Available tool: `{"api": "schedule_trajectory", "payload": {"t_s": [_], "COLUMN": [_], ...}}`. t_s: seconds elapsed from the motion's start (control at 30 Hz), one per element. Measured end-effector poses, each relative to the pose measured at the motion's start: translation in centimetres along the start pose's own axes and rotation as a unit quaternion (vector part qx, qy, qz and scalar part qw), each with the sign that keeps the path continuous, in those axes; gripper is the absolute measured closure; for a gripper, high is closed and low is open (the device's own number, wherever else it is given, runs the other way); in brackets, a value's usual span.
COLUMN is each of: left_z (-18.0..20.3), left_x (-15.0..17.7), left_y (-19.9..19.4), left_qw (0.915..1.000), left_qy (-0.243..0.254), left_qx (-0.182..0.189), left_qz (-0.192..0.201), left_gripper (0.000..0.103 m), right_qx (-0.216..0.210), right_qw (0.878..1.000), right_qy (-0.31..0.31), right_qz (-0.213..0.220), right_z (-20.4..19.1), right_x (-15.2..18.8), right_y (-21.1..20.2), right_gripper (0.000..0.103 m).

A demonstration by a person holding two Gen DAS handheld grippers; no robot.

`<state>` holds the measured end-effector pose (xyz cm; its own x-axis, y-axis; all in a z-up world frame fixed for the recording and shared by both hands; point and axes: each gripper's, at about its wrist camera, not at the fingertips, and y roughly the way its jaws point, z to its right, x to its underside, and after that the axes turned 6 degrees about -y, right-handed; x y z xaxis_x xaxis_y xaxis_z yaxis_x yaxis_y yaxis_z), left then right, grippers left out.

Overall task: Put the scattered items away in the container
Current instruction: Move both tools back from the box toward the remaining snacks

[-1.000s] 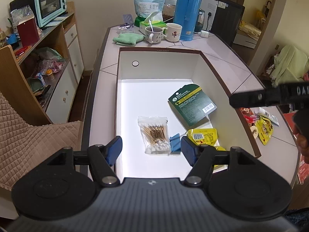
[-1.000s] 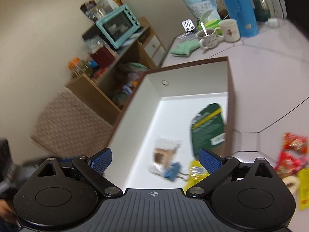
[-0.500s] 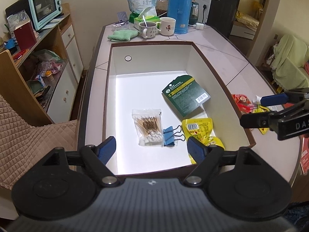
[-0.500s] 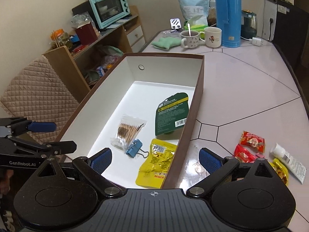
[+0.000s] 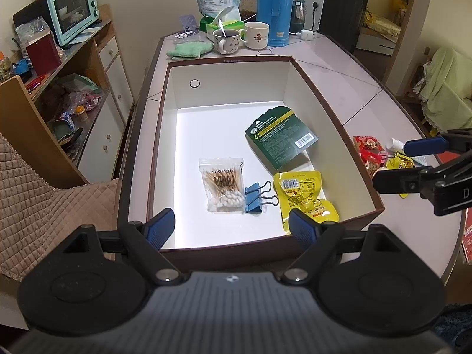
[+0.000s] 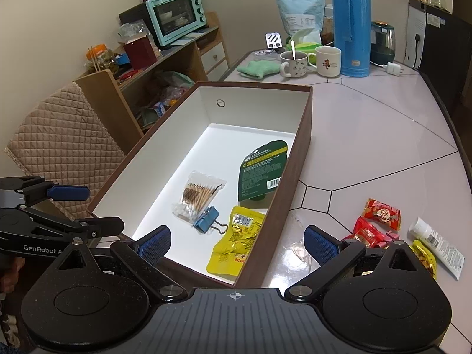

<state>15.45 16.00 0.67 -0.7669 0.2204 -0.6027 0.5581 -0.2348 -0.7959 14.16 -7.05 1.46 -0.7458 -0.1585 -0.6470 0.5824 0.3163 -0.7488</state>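
Black left gripper (image 5: 231, 227) and right gripper (image 6: 237, 243); blue ribbed pads (image 6: 155, 243); silver pivot screws; white "GenRobot" lettering.

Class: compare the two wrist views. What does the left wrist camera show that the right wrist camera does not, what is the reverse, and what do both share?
Only the left wrist view shows the green-draped chair beyond the table.

Only the right wrist view shows the orange-lidded jar on the shelf.

Both show the box, holding cotton swabs, a binder clip, a yellow packet and a green card, plus red snacks and a white tube outside. Both grippers, left and right, are open.
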Motion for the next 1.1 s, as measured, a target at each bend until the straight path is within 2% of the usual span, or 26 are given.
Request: {"api": "schedule_trajectory", "payload": {"t_s": [0.4, 0.57, 0.77, 0.93, 1.1], "left_z": [2.7, 4.4, 7.8, 11.1, 14.6], "left_x": [0.0, -0.2, -0.7, -1.3, -1.7], "left_y": [-0.2, 0.0, 0.6, 1.2, 1.8], "left_qw": [0.9999, 0.9999, 0.9999, 0.9993, 0.9983], "left_qy": [-0.007, -0.004, 0.013, 0.029, 0.043], "left_qx": [-0.013, -0.012, 0.004, 0.022, 0.039], "left_qz": [-0.002, -0.003, -0.002, 0.003, 0.006], "left_gripper": [0.019, 0.018, 0.017, 0.016, 0.016], "right_qx": [-0.027, -0.023, -0.023, -0.039, -0.024], "right_qw": [1.000, 1.000, 0.999, 0.997, 0.993], "right_qy": [-0.007, -0.002, 0.030, 0.065, 0.117], "right_qz": [0.008, 0.007, -0.001, 0.006, 0.002], "right_z": [2.0, 3.5, 7.0, 10.8, 15.4], "right_x": [1.0, 2.0, 3.7, 5.1, 6.6], "right_y": [-1.8, -2.8, -4.3, -6.3, -7.9], "right_gripper": [0.004, 0.004, 0.004, 0.004, 0.004]}}
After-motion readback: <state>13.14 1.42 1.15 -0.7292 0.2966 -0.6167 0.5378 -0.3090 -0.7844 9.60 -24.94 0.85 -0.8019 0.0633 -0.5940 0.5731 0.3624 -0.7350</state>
